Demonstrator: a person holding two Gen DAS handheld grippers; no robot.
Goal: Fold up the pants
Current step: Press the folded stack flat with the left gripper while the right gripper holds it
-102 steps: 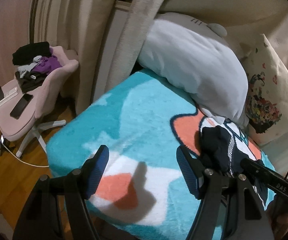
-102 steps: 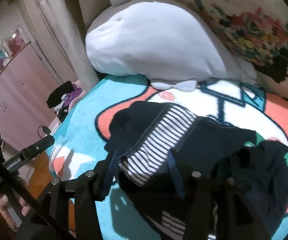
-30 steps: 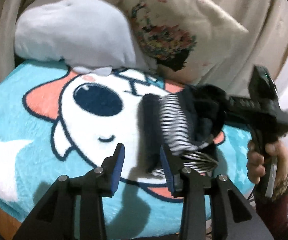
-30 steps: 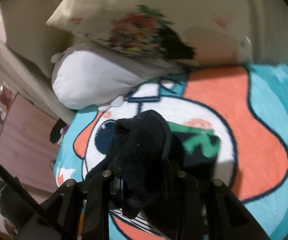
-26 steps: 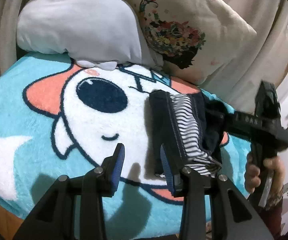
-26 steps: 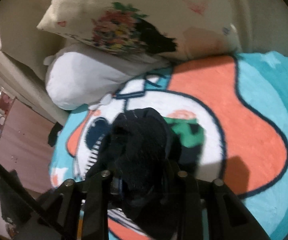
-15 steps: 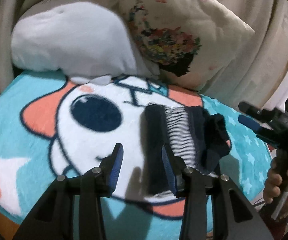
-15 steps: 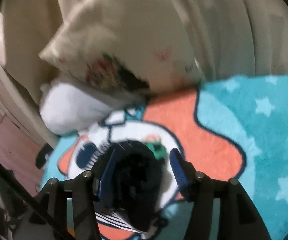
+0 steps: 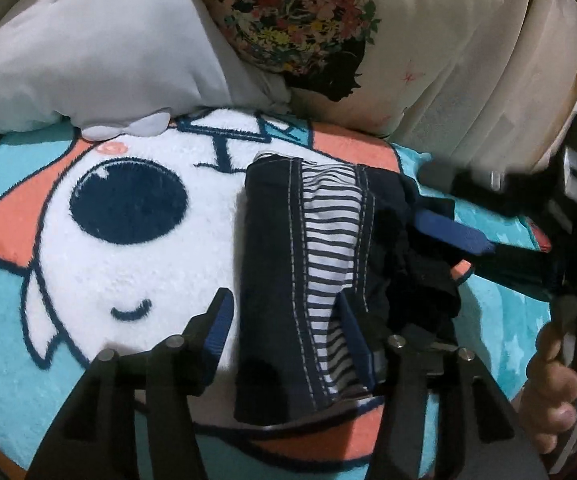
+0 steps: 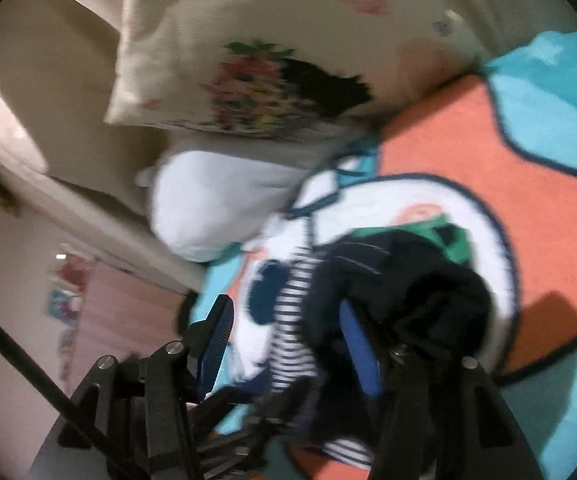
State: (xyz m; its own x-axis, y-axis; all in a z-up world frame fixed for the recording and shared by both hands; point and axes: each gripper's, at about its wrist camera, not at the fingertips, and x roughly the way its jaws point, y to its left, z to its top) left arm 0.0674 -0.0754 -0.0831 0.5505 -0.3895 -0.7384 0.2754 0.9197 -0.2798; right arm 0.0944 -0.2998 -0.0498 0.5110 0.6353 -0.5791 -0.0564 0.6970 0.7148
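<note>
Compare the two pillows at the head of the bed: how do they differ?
The grey plush pillow is plain, rounded and smooth, with small stubby nubs at its lower edge; the cream pillow is squarer and carries a colourful floral print with a black patch. The grey one lies left, over the blanket edge; the cream one leans behind it to the right. Both sit beyond the folded pants.

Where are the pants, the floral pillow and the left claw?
pants [image 9: 272,264], left wrist view, dark fabric beside striped lining.
floral pillow [image 9: 420,40], left wrist view, plain cream area.
left claw [image 9: 284,322], left wrist view, midway between fingertips.
</note>
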